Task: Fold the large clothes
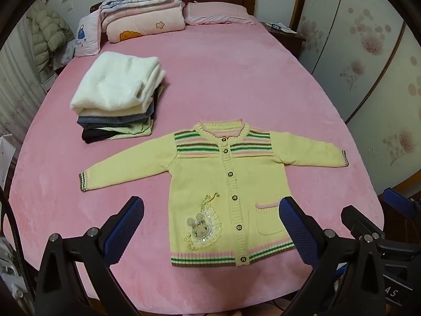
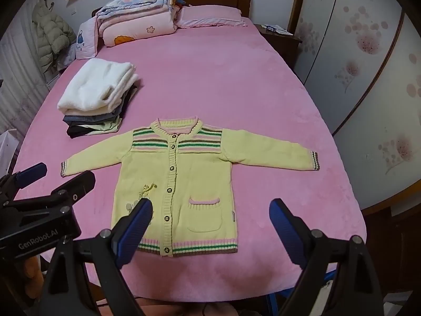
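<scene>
1. Yellow cardigan (image 1: 223, 197) lies flat and buttoned, face up, on the near half of the pink bed (image 1: 236, 79); sleeves spread to both sides, striped hem toward me, just inside the bed's near edge.
2. Bare pink cover all around it: a wide strip on the right past the sleeve cuff, open stretch beyond the collar toward the headboard, some room left of the left cuff.
3. Folded stack (image 1: 118, 97), white piece on top, sits beyond the left sleeve, near but apart from it.
4. Quilts (image 1: 142, 8) and a pillow (image 1: 218, 13) are piled at the head of the bed, well apart. Wardrobe doors (image 1: 368, 52) stand along the right side; a puffy coat (image 1: 47, 34) hangs at left.
5. My left gripper (image 1: 210, 233) hovers over the cardigan's lower front, jaws wide apart, holding nothing.
6. My right gripper (image 2: 210, 230) hovers over the hem and pocket side, jaws wide apart too, empty; contact with the knit not evident.
</scene>
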